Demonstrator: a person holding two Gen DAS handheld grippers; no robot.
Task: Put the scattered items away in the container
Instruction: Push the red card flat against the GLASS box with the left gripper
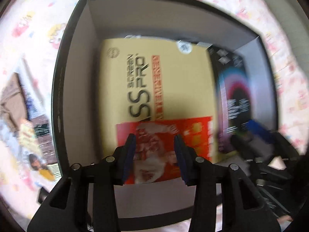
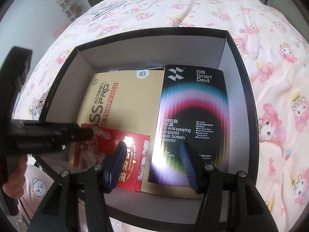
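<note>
A black box (image 1: pixel 58 96) with white inner walls stands on the bed. A tan screen-protector package (image 1: pixel 170 81) lies flat inside, with a black Smart Devil package (image 1: pixel 233 89) at its right side. A red packet (image 1: pixel 193 131) rests on the tan package's near end. My left gripper (image 1: pixel 154 136) points straight down over the red packet, fingers apart and not pressing it. In the right wrist view, my right gripper (image 2: pixel 152 144) hangs open above the black package (image 2: pixel 193 100) and the red packet (image 2: pixel 108 139). The left gripper (image 2: pixel 85 133) reaches in from the left.
The bedspread (image 2: pixel 270 77) with pink cartoon prints surrounds the box (image 2: pixel 243 73). Several loose packets (image 1: pixel 29 127) lie on the bed left of the box. A wire hanger (image 2: pixel 108 9) lies at the far side. A person's hand (image 2: pixel 13 181) holds the left gripper.
</note>
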